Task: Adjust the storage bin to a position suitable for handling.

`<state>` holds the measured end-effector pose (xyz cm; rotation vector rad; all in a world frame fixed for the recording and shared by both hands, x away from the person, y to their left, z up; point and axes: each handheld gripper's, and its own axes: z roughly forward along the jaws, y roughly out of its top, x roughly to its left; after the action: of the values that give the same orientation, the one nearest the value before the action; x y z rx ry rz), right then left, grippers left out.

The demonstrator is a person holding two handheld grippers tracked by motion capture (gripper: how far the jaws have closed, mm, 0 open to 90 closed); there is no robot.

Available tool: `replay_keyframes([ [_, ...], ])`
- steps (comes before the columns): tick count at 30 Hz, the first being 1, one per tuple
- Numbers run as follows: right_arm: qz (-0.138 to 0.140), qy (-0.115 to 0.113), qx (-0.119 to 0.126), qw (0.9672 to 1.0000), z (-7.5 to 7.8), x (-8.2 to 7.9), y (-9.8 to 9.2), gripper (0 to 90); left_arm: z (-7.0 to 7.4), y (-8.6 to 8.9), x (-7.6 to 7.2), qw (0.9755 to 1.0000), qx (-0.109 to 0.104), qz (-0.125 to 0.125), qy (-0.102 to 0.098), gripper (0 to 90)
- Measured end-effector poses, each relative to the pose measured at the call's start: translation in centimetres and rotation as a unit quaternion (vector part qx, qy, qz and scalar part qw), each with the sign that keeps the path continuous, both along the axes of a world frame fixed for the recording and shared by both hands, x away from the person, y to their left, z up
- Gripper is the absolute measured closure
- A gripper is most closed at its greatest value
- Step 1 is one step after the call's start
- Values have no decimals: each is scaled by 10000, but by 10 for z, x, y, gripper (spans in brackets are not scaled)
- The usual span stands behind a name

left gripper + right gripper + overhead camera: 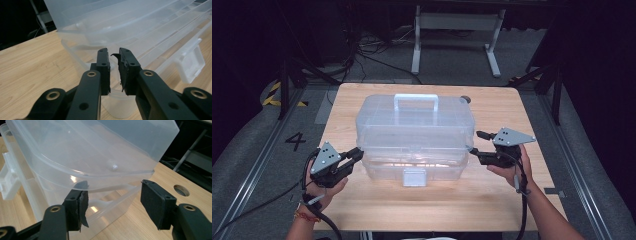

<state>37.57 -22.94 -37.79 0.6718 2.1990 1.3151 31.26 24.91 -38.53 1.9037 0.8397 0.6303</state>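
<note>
The left claw [358, 153] stands at the left end of the box [414, 135], with its jaws narrow, only a thin gap between them, and nothing is held there. In the left gripper view the tips are just beside the lower wall of the box; I cannot tell if they touch it. The right claw [476, 145] is at the right end, jaws wide, and in the right gripper view the rim of the lid [82, 152] lies between them, but the pads do not press on it.

The box is clear plastic, large, and looks empty, so I think it is light. The walls seem thin and smooth, so they may bend and slip under a hard pinch. The better places to take hold are the rim under the lid on both ends, or the handle [415, 101] on top. The white latch [414, 176] at the front is small and may break if forced.

The box sits in the middle of the wooden surface [362, 205], its latch toward the near edge. Around it the room is dark, with grey floor, cables and a metal frame [457, 37] beyond the far edge.
</note>
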Motion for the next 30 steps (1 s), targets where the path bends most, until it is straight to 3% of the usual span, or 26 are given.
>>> replay_keyframes([
  [10,-125,-277,241,9992,8,0,1,434,-9,0,3,9996,243,58,129,743],
  [20,-195,-498,483,9974,17,3,2,532,-16,8,5,9994,231,128,244,713],
  [30,-296,-678,553,9957,21,5,7,618,-22,16,6,9990,252,186,313,692],
])
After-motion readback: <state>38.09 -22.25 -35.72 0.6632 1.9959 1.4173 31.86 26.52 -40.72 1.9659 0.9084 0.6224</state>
